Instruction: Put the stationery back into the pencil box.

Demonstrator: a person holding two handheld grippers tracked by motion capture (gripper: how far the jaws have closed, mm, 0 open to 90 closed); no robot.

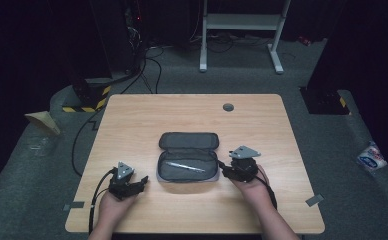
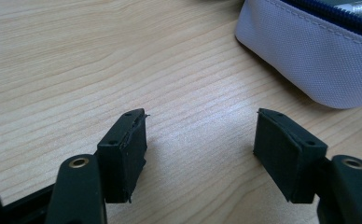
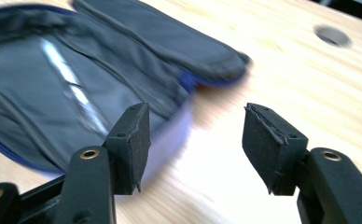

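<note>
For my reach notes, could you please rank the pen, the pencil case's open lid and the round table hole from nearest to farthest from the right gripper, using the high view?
From the right gripper:
1. Pen, inside the case, to its left.
2. Open lid, farther back.
3. Table hole, near the far edge.

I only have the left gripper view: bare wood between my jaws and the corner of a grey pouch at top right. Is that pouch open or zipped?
Observer: Open. In the high view the pencil case lies unzipped, its lid flap folded back toward the far edge of the table.
Operator: Anything inside it?
Observer: One silvery pen lies slanted across the lower half.
Operator: Where is the other gripper?
Observer: The right gripper sits by the case's right end, jaws apart, nothing between them.
Operator: And mine, relative to the case?
Observer: The left gripper rests off its lower-left corner, not touching it.
</note>
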